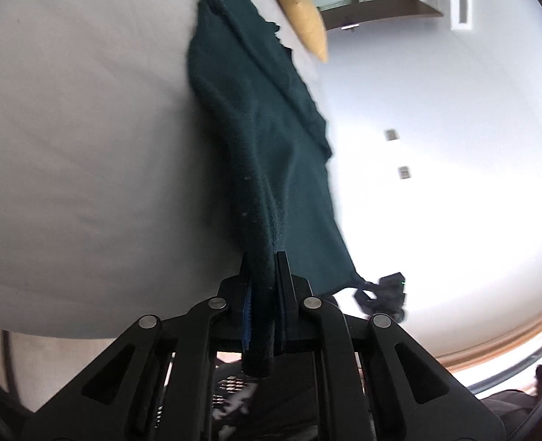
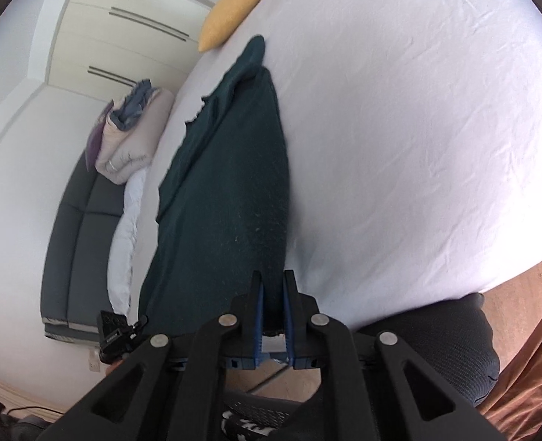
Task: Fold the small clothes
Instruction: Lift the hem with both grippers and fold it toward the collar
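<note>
A dark green garment [image 1: 267,139] hangs stretched above the white bed [image 1: 68,147]. My left gripper [image 1: 263,261] is shut on one corner of it, with cloth bunched between the fingers. In the right wrist view the same garment [image 2: 230,191] runs away from my right gripper [image 2: 272,277], which is shut on another corner. The far end of the garment rests on the bed [image 2: 417,128]. The other gripper shows small and dark at the garment's lower edge in each view [image 1: 381,294] [image 2: 114,334].
A yellow pillow [image 2: 230,16] lies at the head of the bed and also shows in the left wrist view [image 1: 304,14]. Folded bedding [image 2: 131,136] sits on a dark sofa [image 2: 79,242] beside the bed. White wardrobe doors [image 2: 124,36] stand behind.
</note>
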The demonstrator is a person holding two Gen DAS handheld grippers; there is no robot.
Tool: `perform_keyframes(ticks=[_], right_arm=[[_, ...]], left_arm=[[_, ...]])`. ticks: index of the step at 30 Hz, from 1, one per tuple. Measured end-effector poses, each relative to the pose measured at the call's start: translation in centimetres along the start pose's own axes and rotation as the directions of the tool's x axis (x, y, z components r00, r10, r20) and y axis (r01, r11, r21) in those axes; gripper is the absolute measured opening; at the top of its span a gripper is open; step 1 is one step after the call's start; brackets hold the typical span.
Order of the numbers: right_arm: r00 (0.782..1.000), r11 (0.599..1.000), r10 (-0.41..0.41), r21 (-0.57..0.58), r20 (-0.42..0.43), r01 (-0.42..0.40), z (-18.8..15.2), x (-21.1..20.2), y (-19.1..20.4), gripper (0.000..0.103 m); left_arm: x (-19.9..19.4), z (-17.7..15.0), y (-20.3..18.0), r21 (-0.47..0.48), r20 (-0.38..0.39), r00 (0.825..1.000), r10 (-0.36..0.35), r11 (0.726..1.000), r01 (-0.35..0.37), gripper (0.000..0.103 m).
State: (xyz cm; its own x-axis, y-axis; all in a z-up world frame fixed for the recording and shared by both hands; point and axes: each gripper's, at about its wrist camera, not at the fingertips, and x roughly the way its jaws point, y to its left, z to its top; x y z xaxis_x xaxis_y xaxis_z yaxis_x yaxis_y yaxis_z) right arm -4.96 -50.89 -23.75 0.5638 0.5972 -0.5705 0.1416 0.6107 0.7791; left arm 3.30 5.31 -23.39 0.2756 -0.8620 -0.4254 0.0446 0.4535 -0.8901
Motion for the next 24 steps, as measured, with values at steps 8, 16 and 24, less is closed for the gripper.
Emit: perform_keyframes(ticks=[8, 16, 24], right_arm=[[1.0, 1.0, -0.002, 0.026, -0.022, 0.003, -0.4, 0.6, -0.9, 0.011], [0.996, 0.996, 0.087, -0.021, -0.004, -0.087, 0.1, -0.1, 1.0, 0.011], [0.979, 0.98, 0.197, -0.045, 0.053, -0.194, 2.2, -0.6, 4.1, 0.011]], left_arm=[[1.3, -1.5, 1.7, -0.013, -0.053, 0.997, 0.057, 0.998, -0.058, 0.009], [0.5, -0.9, -0.5, 0.025, -0.02, 1.0, -0.003, 1.0, 0.004, 0.009], [-0.6, 0.4, -1.6, -0.012, 0.061, 0.983, -0.172, 0.985, 0.173, 0.009]])
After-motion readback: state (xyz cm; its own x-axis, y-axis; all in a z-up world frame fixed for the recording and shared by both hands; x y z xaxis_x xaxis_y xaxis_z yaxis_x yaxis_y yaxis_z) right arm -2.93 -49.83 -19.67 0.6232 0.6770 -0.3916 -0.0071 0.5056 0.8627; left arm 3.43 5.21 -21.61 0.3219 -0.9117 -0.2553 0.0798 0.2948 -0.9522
